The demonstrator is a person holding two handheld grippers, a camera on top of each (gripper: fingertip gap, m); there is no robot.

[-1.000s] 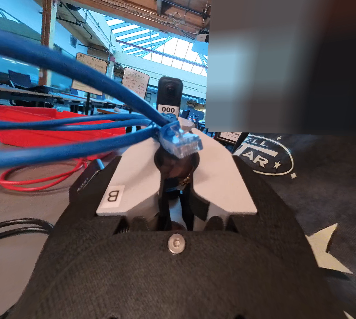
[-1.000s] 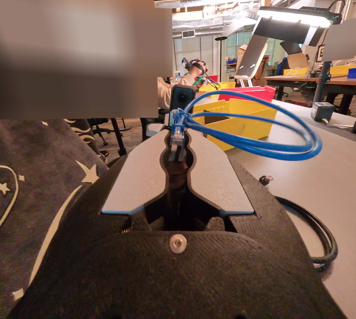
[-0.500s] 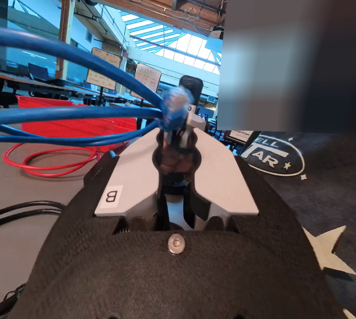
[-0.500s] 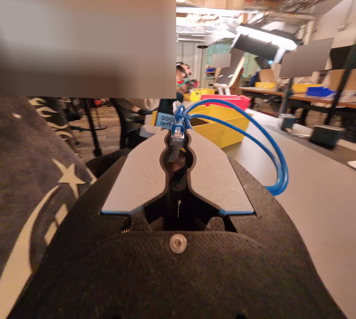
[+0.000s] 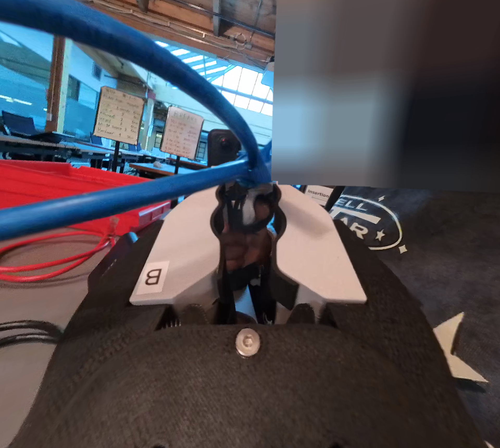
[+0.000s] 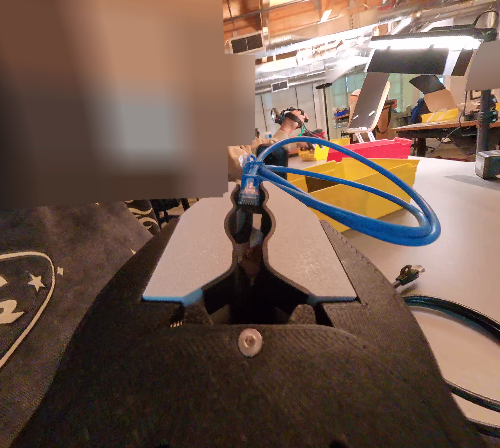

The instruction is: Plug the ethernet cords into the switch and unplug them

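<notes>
- Both grippers face each other above the desk's near edge, a coiled blue ethernet cord (image 6: 351, 218) between them.
- Right gripper (image 6: 250, 207) — clenched on its plug (image 6: 249, 189), long axis toward the camera.
- Left gripper (image 5: 247, 199) — clenched at the cord's tied end.
- Switch: unseen.

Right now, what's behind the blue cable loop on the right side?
Behind the blue cable sits a yellow bin, with a red bin farther back. The bins' contents are hidden by their walls.

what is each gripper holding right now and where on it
Both grippers, left and right, pinch the coiled blue ethernet cord at its tied neck, by its plugs.
</notes>
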